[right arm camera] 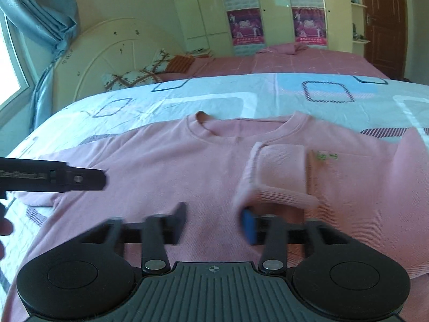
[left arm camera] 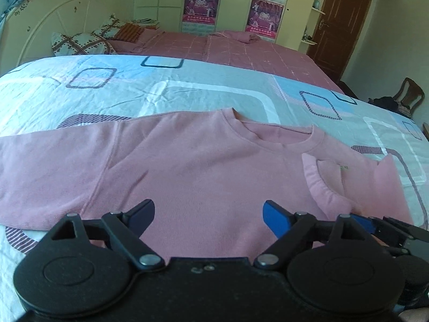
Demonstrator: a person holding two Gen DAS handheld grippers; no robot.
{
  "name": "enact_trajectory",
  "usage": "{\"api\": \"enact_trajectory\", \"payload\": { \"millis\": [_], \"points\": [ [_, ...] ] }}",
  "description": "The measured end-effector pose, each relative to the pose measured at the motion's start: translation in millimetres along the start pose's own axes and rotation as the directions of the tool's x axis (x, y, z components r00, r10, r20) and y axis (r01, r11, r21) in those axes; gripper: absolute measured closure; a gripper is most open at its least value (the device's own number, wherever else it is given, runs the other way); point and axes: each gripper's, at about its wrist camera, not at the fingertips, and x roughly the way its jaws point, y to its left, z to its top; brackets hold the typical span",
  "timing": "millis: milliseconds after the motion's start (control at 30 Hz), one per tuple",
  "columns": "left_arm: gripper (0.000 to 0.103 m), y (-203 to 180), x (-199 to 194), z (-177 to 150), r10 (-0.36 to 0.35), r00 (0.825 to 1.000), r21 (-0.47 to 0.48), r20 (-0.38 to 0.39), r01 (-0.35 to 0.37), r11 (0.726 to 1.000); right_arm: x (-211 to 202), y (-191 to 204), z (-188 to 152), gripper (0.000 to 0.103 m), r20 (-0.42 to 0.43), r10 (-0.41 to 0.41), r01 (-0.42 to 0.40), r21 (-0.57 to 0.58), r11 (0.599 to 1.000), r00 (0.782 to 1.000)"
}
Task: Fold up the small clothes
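A pink sweatshirt (left arm camera: 201, 166) (right arm camera: 174, 166) lies flat, neck away from me, on a patterned bedspread (left arm camera: 187, 91). One sleeve (left arm camera: 48, 166) stretches out to the left. The other sleeve (left arm camera: 321, 182) (right arm camera: 278, 171) is folded across the chest, cuff up. My left gripper (left arm camera: 209, 213) hovers open over the lower body of the sweatshirt, with nothing between its fingers. My right gripper (right arm camera: 214, 222) is open too, blurred, its blue finger just below the folded sleeve's edge. One black finger (right arm camera: 80, 179) of the left gripper shows at the left of the right wrist view.
Behind the bedspread lies a pink checked cover (left arm camera: 241, 48) with pillows (left arm camera: 80, 43) against a white headboard (left arm camera: 53, 18). A wardrobe with posters (left arm camera: 199, 8) and a brown door (left arm camera: 340, 24) stand at the back. A chair (left arm camera: 407, 94) is at the right, a curtain (right arm camera: 40, 13) at the left.
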Motion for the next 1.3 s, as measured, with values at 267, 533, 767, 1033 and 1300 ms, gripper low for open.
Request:
{"api": "enact_trajectory", "payload": {
  "millis": [267, 533, 767, 1033, 1300],
  "points": [
    [0.016, -61.5, 14.8, -14.2, -0.158, 0.987, 0.167, -0.038, 0.162, 0.973, -48.4, -35.6, -12.1, 0.049, 0.006, -0.067, 0.067, 0.053, 0.996, 0.998],
    [0.03, -129.2, 61.5, -40.9, -0.067, 0.997, 0.355, -0.023, 0.071, 0.932, -101.7, -113.9, -42.5, 0.049, -0.014, -0.335, 0.331, 0.191, 0.924, 0.942],
    [0.063, -119.0, 81.5, -28.1, -0.091, 0.993, 0.277, 0.069, 0.068, 0.958, -112.1, -147.1, -62.2, 0.049, -0.05, -0.42, 0.42, 0.226, 0.879, 0.906],
    [0.093, -77.6, 58.6, -1.1, -0.174, 0.972, 0.06, 0.16, 0.167, 0.984, -86.8, -149.2, -51.9, 0.049, -0.037, -0.386, 0.384, 0.218, 0.897, 0.922],
    [0.093, -32.2, 37.1, -1.5, -0.081, 0.965, -0.004, 0.251, 0.084, 0.996, -69.6, -154.5, -39.1, 0.09, -0.029, -0.371, 0.366, 0.246, 0.898, 0.928]
  ]
}}
